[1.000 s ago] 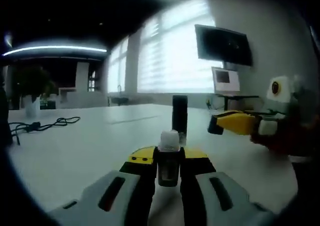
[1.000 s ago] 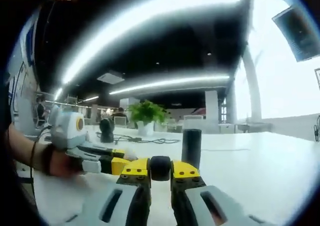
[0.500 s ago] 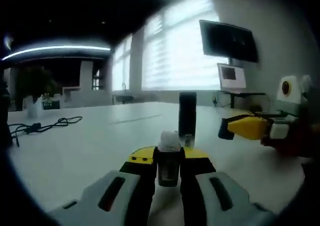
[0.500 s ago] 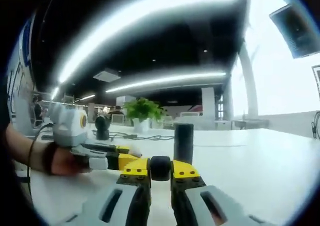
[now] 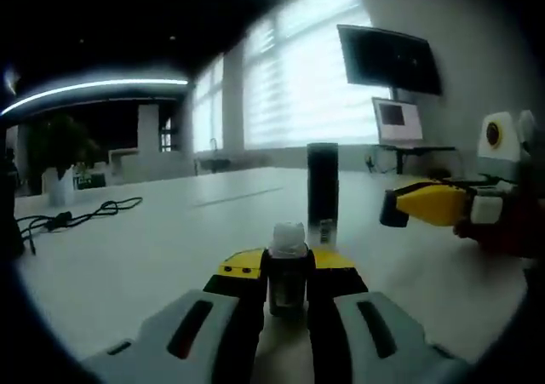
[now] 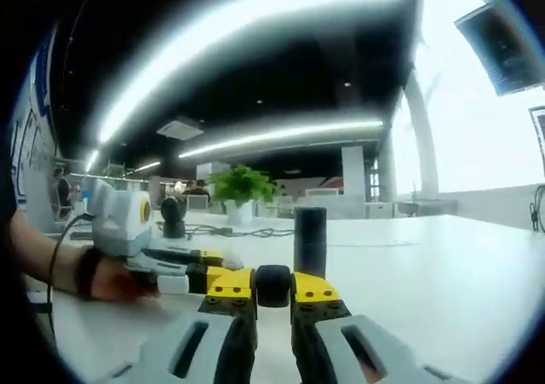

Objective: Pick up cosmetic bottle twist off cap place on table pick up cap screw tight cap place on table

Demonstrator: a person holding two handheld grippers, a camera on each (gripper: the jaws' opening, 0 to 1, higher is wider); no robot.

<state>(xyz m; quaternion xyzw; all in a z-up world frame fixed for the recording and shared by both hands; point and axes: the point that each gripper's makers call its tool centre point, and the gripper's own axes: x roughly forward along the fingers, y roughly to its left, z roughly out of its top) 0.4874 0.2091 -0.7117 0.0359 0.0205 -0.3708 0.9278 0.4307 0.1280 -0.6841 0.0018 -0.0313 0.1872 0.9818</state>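
A small cosmetic bottle (image 5: pixel 288 246) with a bare whitish neck and no cap stands upright between the jaws of my left gripper (image 5: pixel 288 269), which is shut on it. In the right gripper view my right gripper (image 6: pixel 272 288) is shut on a round black cap (image 6: pixel 272 282). The right gripper (image 5: pixel 396 207) also enters the left gripper view from the right, apart from the bottle, with a dark tip at its yellow jaws. The left gripper (image 6: pixel 213 266) shows at the left of the right gripper view, held by a hand (image 6: pixel 111 282).
A tall black cylinder (image 5: pixel 322 192) stands on the white table (image 5: pixel 128 256) just beyond the bottle, also seen as the cylinder (image 6: pixel 310 237) in the right gripper view. A black cable (image 5: pixel 72 214) lies far left. A potted plant (image 6: pixel 241 188) and a wall screen (image 5: pixel 390 58) stand further off.
Both views have shifted a little with the hands. The black cylinder looks slightly larger in the left gripper view, and the right gripper sits further right there. Both grips are unchanged.
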